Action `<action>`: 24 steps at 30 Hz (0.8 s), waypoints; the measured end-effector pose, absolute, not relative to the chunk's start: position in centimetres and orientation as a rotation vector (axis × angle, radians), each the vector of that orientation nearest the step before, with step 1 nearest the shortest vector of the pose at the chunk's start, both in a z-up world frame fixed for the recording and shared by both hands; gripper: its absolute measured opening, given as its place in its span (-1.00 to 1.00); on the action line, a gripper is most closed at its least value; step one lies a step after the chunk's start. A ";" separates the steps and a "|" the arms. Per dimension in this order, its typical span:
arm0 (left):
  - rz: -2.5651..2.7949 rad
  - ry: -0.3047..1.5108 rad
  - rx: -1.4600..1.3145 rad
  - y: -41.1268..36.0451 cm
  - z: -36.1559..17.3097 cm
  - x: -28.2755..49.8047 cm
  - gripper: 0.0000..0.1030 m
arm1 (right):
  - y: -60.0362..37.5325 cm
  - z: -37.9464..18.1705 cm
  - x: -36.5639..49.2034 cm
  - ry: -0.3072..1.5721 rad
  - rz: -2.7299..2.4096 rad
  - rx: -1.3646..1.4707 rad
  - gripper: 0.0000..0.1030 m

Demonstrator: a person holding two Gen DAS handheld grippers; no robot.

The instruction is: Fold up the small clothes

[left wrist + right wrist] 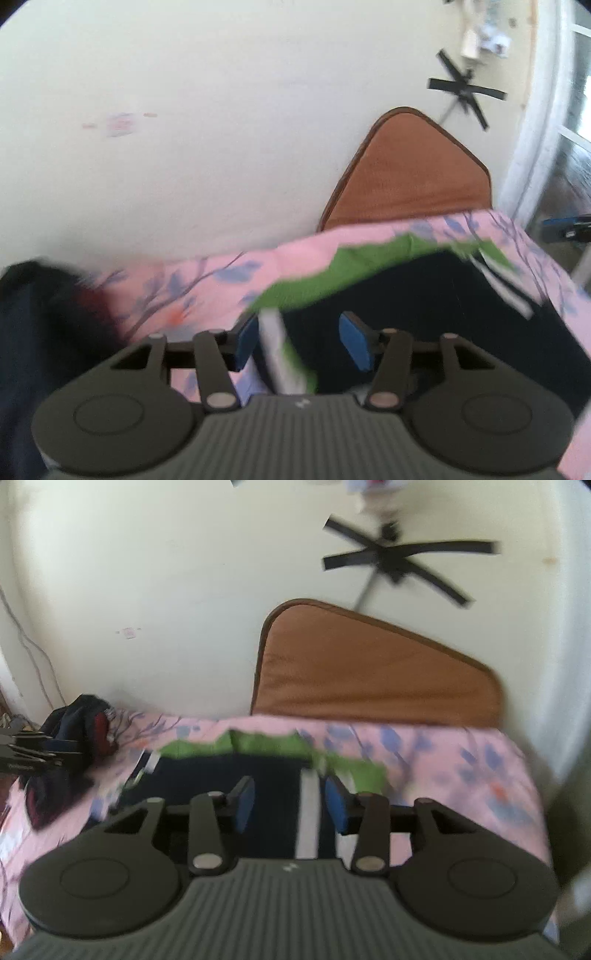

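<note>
No readable text; small white mark on gripper body illegible.

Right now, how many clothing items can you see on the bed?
2. A navy garment with green and white trim lies spread on the pink floral sheet under both grippers; a dark bundle sits at the left edge. More may be hidden inside that bundle.

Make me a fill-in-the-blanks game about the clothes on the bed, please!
1. The dark navy garment has trim coloured ____.
2. The bedsheet with blue flowers is coloured ____.
3. The cushion leaning on the wall is coloured ____.
4. The pads on the left gripper are coloured ____.

Missing words: green; pink; brown; blue
</note>
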State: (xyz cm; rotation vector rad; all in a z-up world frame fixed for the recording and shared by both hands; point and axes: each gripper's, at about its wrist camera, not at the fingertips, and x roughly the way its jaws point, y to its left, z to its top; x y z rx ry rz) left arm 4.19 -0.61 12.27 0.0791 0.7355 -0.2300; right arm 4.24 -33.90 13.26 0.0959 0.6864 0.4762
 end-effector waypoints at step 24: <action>-0.348 0.680 0.012 -6.8 12.0 5.6 -0.75 | -27.2 11.1 10.3 0.689 0.493 0.009 -0.71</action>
